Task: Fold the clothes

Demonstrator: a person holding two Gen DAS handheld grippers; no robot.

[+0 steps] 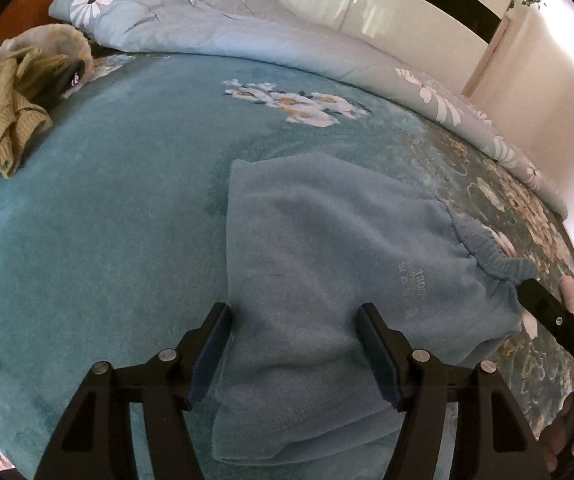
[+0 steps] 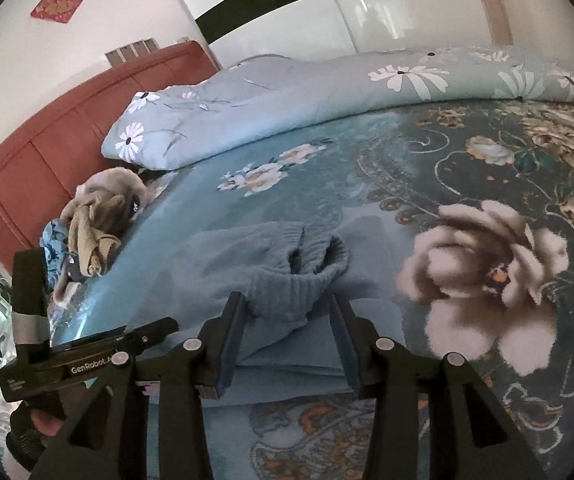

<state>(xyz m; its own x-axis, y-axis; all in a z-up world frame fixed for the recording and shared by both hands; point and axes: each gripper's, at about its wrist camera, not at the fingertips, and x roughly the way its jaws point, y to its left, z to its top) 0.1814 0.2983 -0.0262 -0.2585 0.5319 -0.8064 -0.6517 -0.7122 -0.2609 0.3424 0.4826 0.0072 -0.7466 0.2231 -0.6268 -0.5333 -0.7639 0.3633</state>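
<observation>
A light blue fleece garment (image 1: 327, 248) lies folded on the teal floral blanket (image 1: 107, 220), its gathered elastic waistband (image 1: 487, 248) to the right. My left gripper (image 1: 293, 320) is open just above the garment's near left edge, with the left finger over the blanket and the right finger over the fleece. My right gripper (image 2: 287, 320) is open at the bunched waistband (image 2: 303, 276), which sits between and just past its fingertips; the pads do not visibly press it. The right gripper's black body (image 1: 547, 316) shows at the edge of the left wrist view. The left gripper (image 2: 87, 360) shows in the right wrist view.
A pile of loose clothes with an olive knit (image 1: 3, 120) (image 2: 91, 236) lies near the red headboard (image 2: 47, 152). A folded daisy-print quilt (image 1: 207, 28) (image 2: 307, 92) runs along the bed's far side. White wardrobe doors (image 2: 407, 12) stand behind.
</observation>
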